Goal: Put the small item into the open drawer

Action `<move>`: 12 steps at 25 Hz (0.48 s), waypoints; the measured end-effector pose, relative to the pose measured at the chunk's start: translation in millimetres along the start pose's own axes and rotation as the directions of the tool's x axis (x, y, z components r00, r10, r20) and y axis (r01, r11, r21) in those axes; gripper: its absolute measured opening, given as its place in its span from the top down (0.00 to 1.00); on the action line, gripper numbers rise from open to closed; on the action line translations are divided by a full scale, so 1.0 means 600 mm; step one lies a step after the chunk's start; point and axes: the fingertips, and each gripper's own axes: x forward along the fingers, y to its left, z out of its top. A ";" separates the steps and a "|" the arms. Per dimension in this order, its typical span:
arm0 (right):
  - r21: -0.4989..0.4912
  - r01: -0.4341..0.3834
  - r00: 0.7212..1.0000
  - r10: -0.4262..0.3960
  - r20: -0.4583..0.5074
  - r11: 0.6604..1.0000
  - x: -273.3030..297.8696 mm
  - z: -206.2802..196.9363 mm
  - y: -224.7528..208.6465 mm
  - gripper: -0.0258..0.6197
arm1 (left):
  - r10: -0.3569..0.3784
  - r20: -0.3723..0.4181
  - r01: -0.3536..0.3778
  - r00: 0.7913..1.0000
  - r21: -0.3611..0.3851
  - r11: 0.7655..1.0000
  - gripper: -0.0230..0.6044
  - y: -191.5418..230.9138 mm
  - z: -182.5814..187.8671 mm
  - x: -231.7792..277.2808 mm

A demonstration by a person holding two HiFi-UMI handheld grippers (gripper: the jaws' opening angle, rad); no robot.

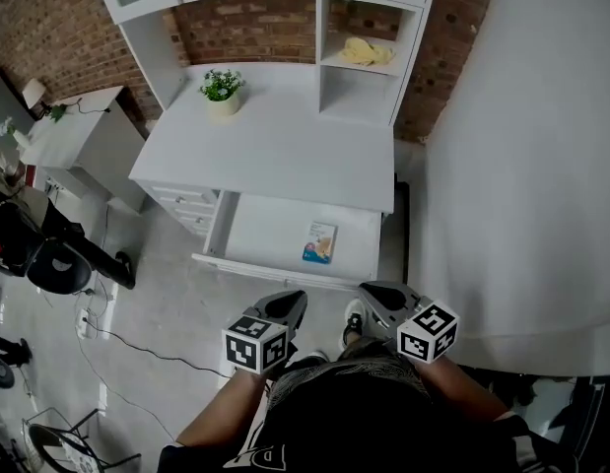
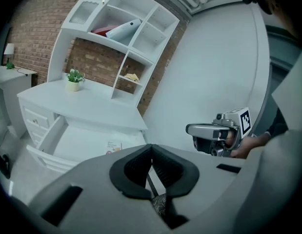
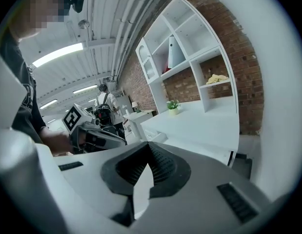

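Observation:
The white desk (image 1: 275, 146) has one drawer (image 1: 270, 227) pulled out toward me. A small blue-and-white packet (image 1: 320, 242) lies flat in the drawer near its right end. The left gripper view shows the same packet (image 2: 113, 146) in the drawer (image 2: 77, 140). Both grippers hang close to my body, short of the drawer front and apart from it. My left gripper (image 1: 291, 304) (image 2: 151, 150) is shut with nothing in it. My right gripper (image 1: 372, 294) (image 3: 150, 150) is shut and empty too, a hand's width to the right of the left one.
A potted plant (image 1: 223, 89) stands on the desk top at the back left. A yellow object (image 1: 367, 52) lies in a shelf cubby. A white wall (image 1: 521, 166) runs along the right. A low white cabinet (image 1: 78, 136) and a floor cable (image 1: 137, 348) are on the left.

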 end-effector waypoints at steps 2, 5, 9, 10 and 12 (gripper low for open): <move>0.012 0.019 1.000 -0.019 0.007 1.000 -0.014 -0.006 0.005 0.95 | -0.005 -0.004 0.005 1.000 0.018 1.000 0.94 -0.012 -0.005 -0.006; 0.004 0.036 0.999 -0.036 0.008 0.999 -0.031 -0.008 0.009 0.95 | 0.001 0.006 -0.002 1.000 0.050 0.999 0.94 -0.031 -0.003 -0.019; -0.018 0.031 0.999 -0.031 0.011 0.999 -0.038 0.000 0.006 0.95 | 0.020 0.029 -0.022 0.999 0.060 0.998 0.94 -0.046 0.001 -0.032; -0.024 0.023 1.000 -0.023 0.009 0.999 -0.037 0.002 0.005 0.95 | 0.027 0.035 -0.030 0.999 0.059 0.998 0.94 -0.048 0.003 -0.034; -0.033 0.005 1.000 -0.005 -0.002 0.999 -0.036 0.005 0.004 0.95 | 0.043 0.048 -0.046 0.998 0.055 0.997 0.94 -0.051 0.007 -0.034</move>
